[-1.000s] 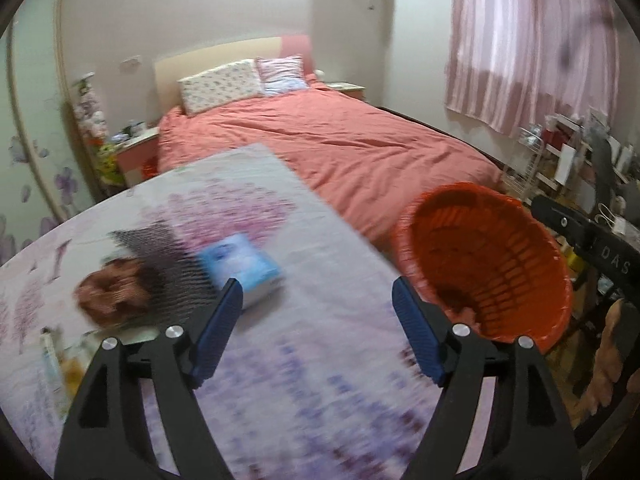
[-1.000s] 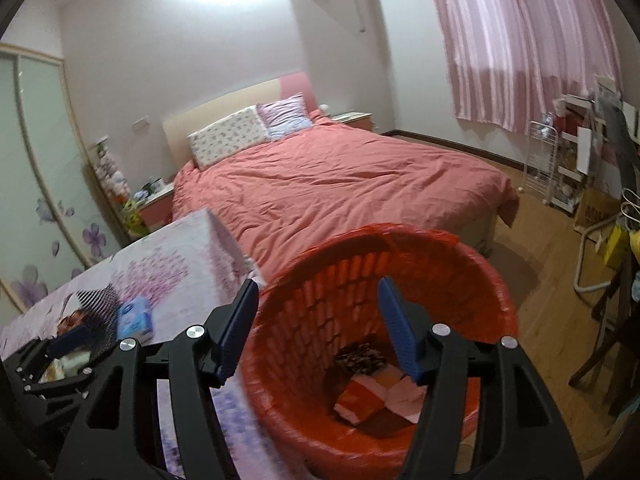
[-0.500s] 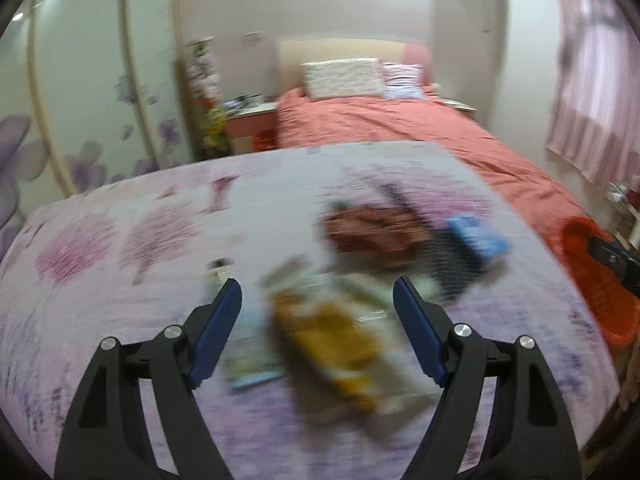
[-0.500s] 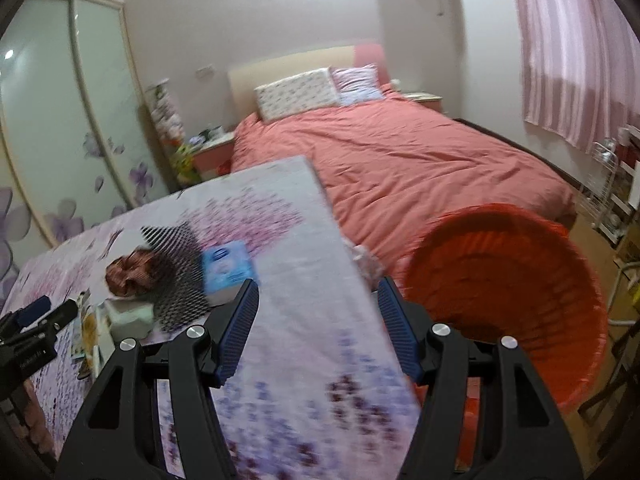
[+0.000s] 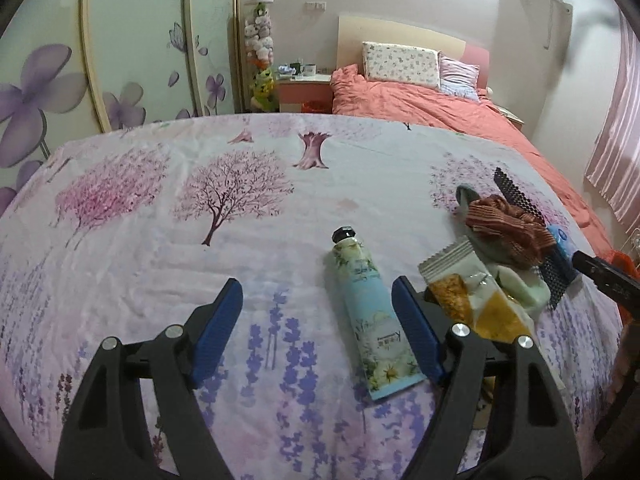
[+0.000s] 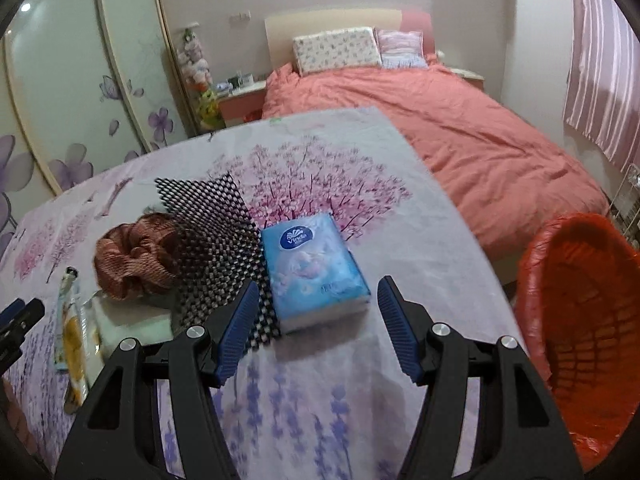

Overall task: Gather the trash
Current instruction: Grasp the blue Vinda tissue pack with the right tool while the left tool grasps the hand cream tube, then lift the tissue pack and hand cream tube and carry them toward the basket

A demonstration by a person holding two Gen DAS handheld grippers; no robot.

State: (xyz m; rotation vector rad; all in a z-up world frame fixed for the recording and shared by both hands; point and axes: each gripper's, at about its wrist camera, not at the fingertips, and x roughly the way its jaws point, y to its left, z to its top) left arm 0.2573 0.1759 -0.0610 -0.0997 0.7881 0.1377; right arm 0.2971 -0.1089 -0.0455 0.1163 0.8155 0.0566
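On the floral tablecloth (image 5: 240, 240) lie a hand cream tube (image 5: 370, 316), a clear snack wrapper (image 5: 472, 296), a brown scrunchie (image 5: 508, 228), a black mesh mat (image 6: 216, 240) and a blue tissue pack (image 6: 316, 268). My left gripper (image 5: 316, 328) is open and empty, low over the cloth, the tube by its right finger. My right gripper (image 6: 316, 320) is open and empty, just in front of the tissue pack. The orange trash basket (image 6: 580, 320) stands off the table's right edge.
A bed with a salmon cover (image 6: 440, 128) lies beyond the table. A wardrobe with flower-print doors (image 5: 100, 60) is at the left, a nightstand (image 5: 304, 88) beside the bed, and pink curtains (image 6: 600, 60) at the right.
Both grippers swung left from the orange basket to the table. The left view now faces the tube and wrapper; the right view faces the tissue pack. Both stayed open and empty.
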